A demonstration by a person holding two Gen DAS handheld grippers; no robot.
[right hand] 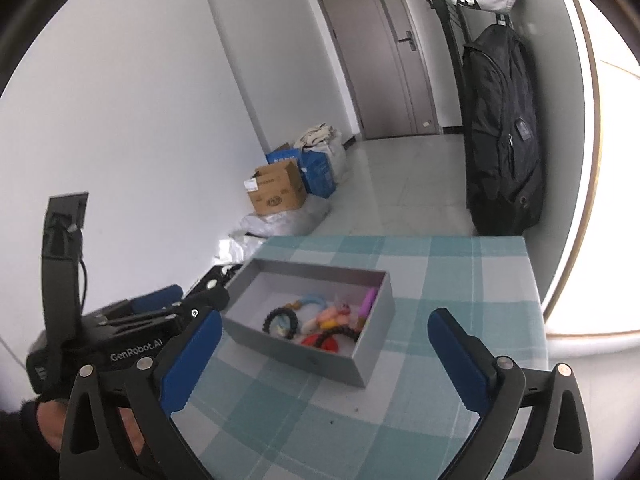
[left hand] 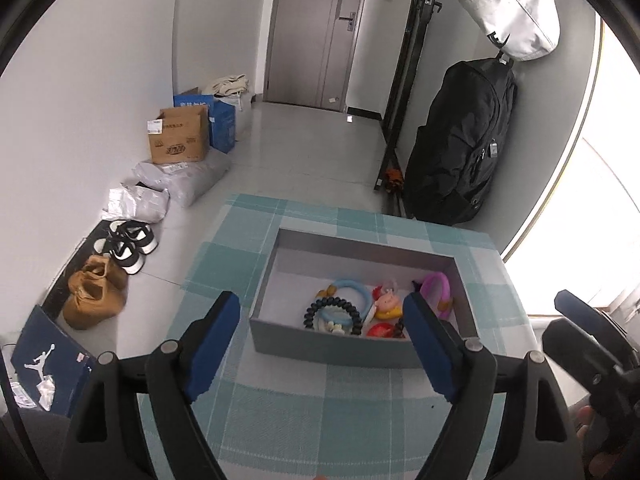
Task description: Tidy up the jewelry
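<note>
Jewelry (left hand: 352, 308) heaped in grey box (left hand: 320, 344) on table (left hand: 320, 412), pieces overlapping, partly hidden by right pad; left tool (left hand: 326, 344) and right tool (right hand: 324, 356) both wide, empty.

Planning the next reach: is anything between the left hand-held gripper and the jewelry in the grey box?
Only the grey box's near wall. The left hand-held gripper is open and empty; the jewelry lies uncovered inside, reachable from above.

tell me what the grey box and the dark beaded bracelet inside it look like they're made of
Grey box: probably rigid cardboard, matte; thin straight walls, no shine.
Dark beaded bracelet: round beads, maybe wood or stone; slight gloss, too small to be sure.
</note>
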